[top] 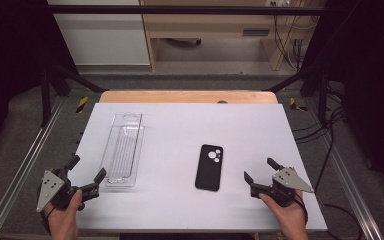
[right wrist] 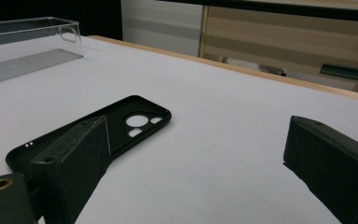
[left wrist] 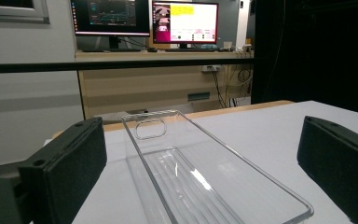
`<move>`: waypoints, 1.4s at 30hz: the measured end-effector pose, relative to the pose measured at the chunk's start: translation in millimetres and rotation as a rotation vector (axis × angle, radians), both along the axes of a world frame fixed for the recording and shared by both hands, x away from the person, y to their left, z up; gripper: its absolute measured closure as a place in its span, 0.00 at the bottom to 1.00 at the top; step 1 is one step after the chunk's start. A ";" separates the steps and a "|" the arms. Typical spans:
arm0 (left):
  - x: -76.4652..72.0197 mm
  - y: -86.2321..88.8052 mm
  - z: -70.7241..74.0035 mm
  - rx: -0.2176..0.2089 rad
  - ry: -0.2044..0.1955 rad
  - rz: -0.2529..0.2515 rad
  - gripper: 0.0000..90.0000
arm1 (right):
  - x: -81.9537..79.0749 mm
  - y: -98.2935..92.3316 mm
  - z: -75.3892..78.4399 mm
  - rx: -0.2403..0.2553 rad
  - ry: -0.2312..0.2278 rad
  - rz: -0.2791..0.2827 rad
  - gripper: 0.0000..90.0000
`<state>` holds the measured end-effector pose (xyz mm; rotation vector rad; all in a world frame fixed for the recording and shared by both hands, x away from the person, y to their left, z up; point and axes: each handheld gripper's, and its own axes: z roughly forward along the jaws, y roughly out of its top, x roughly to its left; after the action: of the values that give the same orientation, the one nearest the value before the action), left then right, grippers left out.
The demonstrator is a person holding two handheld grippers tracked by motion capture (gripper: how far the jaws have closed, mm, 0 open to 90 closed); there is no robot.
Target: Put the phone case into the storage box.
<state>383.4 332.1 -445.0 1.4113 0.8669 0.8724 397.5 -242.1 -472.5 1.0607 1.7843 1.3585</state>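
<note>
At the left edge of the bench [top: 180,210], the left hand-held gripper [top: 86,173] is held with its jaws spread wide and nothing between them. In the left gripper view the jaws frame the near end of the clear plastic tray [left wrist: 200,182], which lies flat on the white surface just ahead. The tray is long and narrow, with thin upright walls, a ribbed floor and a slot cut in its far end wall. It looks light and fairly stiff, but thin clear plastic of this kind is likely to flex or crack under a hard squeeze, and its glossy walls may slide between the pads. A gentle pinch across one long wall near the near end seems the safest hold.

Right of the tray and well apart from it, near the bench's middle, lies the black phone case [top: 209,167], flat, camera cut-outs at its far end. It looks soft, light and grippy; lying flush, it offers little but its thin raised rim to catch.

The right hand-held gripper [top: 260,170] hovers just right of the case, jaws likewise spread and empty.
</note>
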 end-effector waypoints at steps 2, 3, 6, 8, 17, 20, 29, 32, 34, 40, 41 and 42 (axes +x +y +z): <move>0.0 0.3 -0.1 0.000 0.002 0.001 0.01 | 0.2 2.2 1.1 -0.003 0.003 -0.001 0.10; 0.0 0.4 -0.2 0.001 0.003 0.002 0.01 | 0.3 3.7 1.8 -0.007 0.006 0.000 0.10; -0.3 0.2 -0.2 0.005 0.003 0.004 0.01 | 0.8 8.8 4.7 -0.012 0.009 0.007 0.12; -0.5 0.0 -0.3 0.007 0.003 0.004 0.01 | 1.6 12.5 7.6 -0.017 0.012 0.016 0.12; -2.2 0.6 -0.4 0.013 0.007 0.007 0.01 | 9.4 27.1 24.3 -0.060 0.051 0.030 0.16; -2.6 1.0 -0.4 0.014 0.006 0.008 0.01 | 13.0 33.0 31.4 -0.072 0.046 0.032 0.18; -2.2 0.5 -0.6 0.008 0.009 0.008 0.01 | 24.4 46.2 48.8 -0.120 0.054 0.035 0.20; -2.4 1.1 -0.7 0.007 0.009 0.010 0.01 | 28.0 49.8 55.3 -0.133 0.068 0.033 0.22; -2.4 1.1 -0.8 0.008 0.010 0.010 0.01 | 29.3 51.8 57.7 -0.138 0.073 0.042 0.22; -2.1 1.4 -0.9 0.005 0.008 0.008 0.01 | 38.6 63.3 65.7 -0.193 0.104 0.060 0.23; -2.1 1.4 -0.9 0.005 0.008 0.008 0.01 | 41.0 65.0 66.3 -0.197 0.115 0.060 0.23; -2.3 1.9 -1.0 0.000 0.009 0.009 0.01 | 43.1 66.1 66.3 -0.201 0.125 0.058 0.24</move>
<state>381.1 334.0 -445.9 1.4131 0.8810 0.8731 440.5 -176.0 -406.1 1.0103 2.0101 1.1394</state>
